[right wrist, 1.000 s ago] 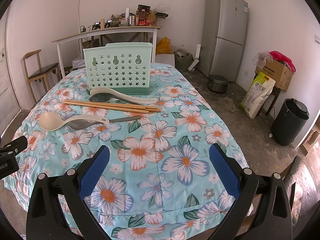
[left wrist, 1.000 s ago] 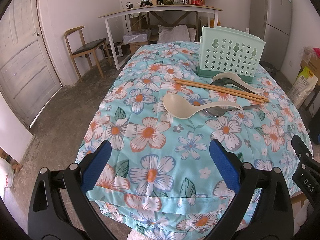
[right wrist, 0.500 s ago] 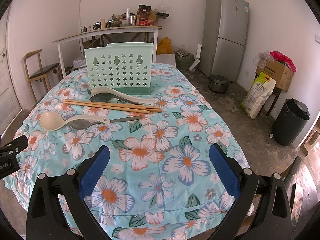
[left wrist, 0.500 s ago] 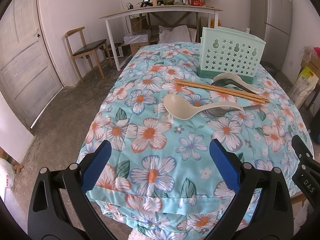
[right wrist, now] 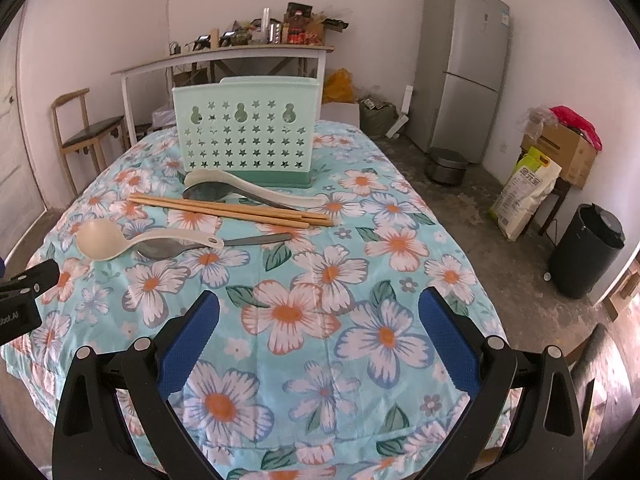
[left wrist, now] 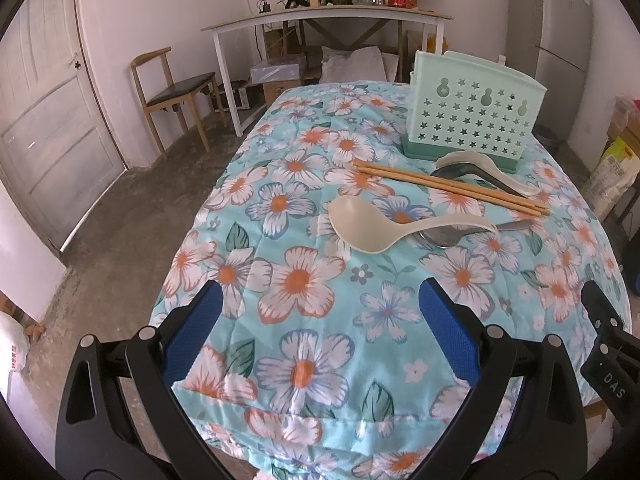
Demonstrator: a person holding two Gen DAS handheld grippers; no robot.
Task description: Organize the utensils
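Lying loose before the caddy [right wrist: 246,134]: spoons [right wrist: 148,238], chopsticks [right wrist: 232,210].

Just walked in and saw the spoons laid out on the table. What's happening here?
A person holds a gripper in each hand, set to sort utensils, but nothing is picked up. The left gripper and right gripper both hover over the near edge of the floral-covered table, jaws open and empty. Two beige ladles, two metal spoons and wooden chopsticks lie in front of the green star-patterned holder.
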